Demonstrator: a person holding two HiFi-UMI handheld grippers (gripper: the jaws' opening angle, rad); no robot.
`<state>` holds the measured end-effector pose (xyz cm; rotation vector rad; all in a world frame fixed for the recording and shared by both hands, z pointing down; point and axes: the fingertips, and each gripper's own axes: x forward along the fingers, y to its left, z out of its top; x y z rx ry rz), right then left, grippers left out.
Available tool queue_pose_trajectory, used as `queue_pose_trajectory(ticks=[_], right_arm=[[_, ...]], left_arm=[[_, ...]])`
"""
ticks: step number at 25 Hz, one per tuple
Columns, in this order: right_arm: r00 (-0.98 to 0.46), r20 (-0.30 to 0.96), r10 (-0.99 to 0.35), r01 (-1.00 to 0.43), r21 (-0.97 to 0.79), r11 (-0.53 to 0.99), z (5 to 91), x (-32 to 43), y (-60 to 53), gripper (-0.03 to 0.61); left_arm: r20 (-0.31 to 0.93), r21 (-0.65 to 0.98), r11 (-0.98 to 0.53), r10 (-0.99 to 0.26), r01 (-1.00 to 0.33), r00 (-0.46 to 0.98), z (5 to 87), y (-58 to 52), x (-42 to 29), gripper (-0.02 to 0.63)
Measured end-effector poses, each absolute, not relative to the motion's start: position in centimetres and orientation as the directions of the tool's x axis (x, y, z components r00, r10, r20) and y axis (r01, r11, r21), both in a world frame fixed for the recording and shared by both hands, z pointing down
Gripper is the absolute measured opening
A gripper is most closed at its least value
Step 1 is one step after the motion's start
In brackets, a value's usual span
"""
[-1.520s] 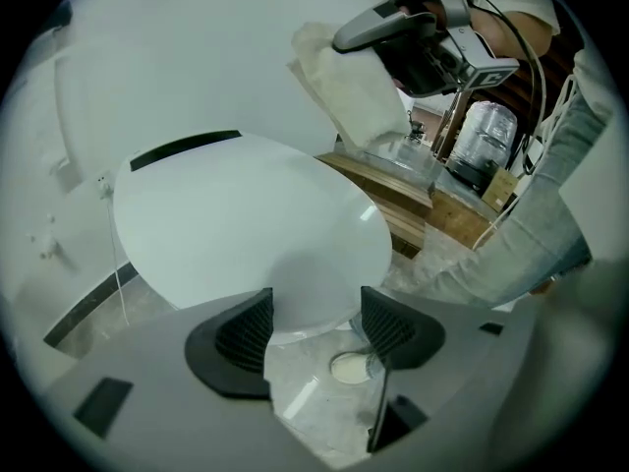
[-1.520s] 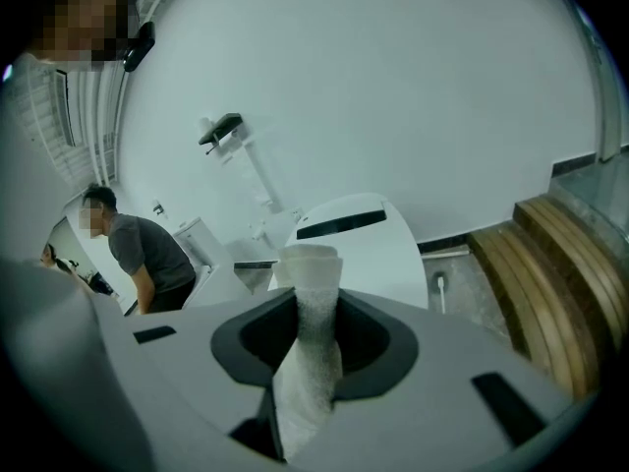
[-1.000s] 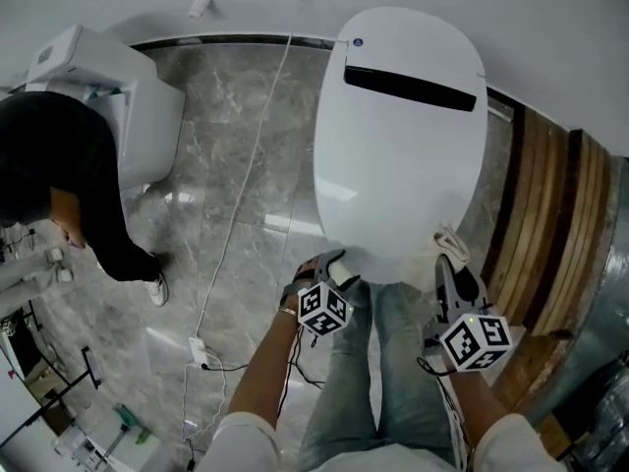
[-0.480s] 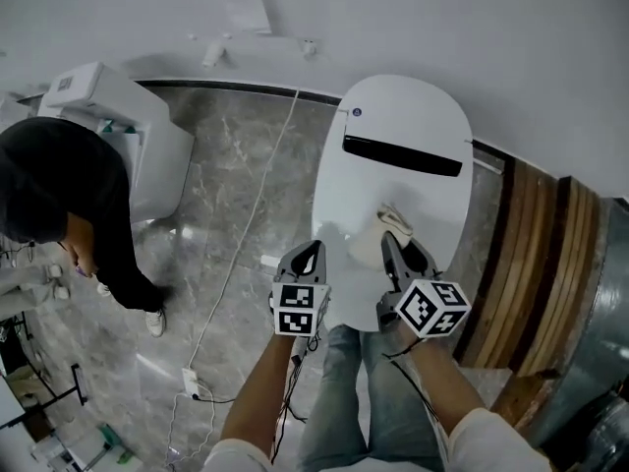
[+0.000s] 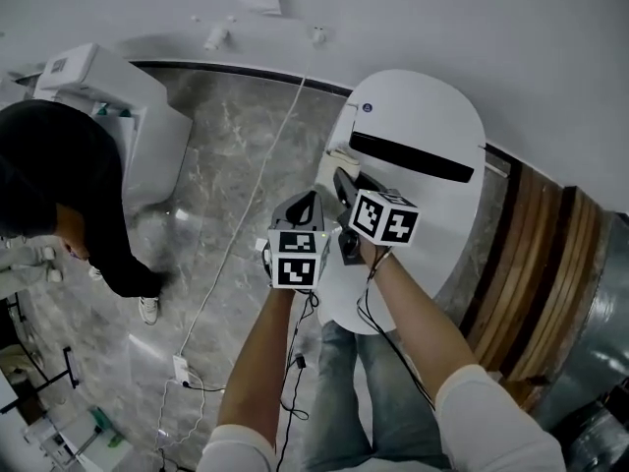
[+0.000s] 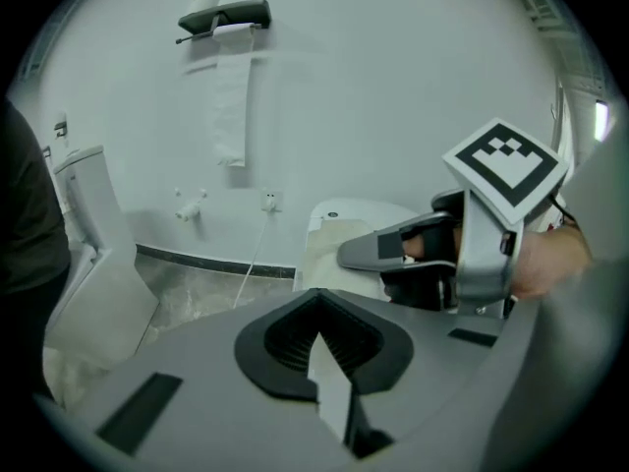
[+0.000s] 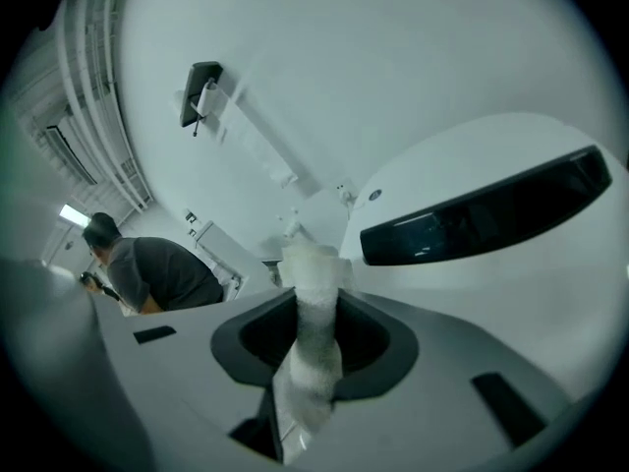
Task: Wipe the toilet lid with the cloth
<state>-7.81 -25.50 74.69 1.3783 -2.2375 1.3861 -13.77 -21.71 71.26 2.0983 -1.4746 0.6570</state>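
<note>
The person wears white sleeves (image 5: 236,446) that end near the elbow, and blue-grey jeans (image 5: 346,411). The left gripper (image 5: 306,203) and the right gripper (image 5: 344,183) are grey. Each bears a white cube (image 5: 297,259) printed with black square markers. Thin black cables (image 5: 295,360) trail from both grippers along the forearms. In the gripper views the grey jaws rise from a black ribbed recess (image 6: 295,337).

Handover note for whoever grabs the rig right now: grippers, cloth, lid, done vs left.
Left gripper: shut, empty, near the left edge of the toilet lid.
Right gripper: shut on the cloth, at the lid's rear left, by the dark strip.
Done: cloth is in hand and at the lid. How much has been wiped can't be told.
Left: wipe the lid.
</note>
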Motion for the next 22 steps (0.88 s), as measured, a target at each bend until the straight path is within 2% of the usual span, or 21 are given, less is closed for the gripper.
queue_pose_trajectory(ticks=[4, 11, 15, 22], right_arm=[[-0.515, 0.610, -0.602, -0.821, -0.553, 0.142, 76.9, -7.6, -26.4, 0.098], [-0.484, 0.653, -0.582, -0.864, -0.464, 0.198, 76.7, -3.8, -26.4, 0.100], [-0.423, 0.693, -0.583, -0.898, -0.404, 0.172, 76.5, 2.7, -25.2, 0.100], [-0.243, 0.752, -0.613, -0.951, -0.309, -0.003, 77.5, 18.1, -21.2, 0.100]], left_arm=[[0.642, 0.140, -0.237, -0.718, -0.961, 0.271, 72.2, -21.7, -13.9, 0.013], [0.658, 0.142, -0.235, -0.703, -0.962, 0.269, 72.9, -21.3, -13.3, 0.012], [0.661, 0.153, -0.232, -0.699, -0.961, 0.273, 72.7, -21.1, -12.9, 0.012], [0.661, 0.149, -0.235, -0.699, -0.960, 0.274, 72.7, -20.6, -12.5, 0.012]])
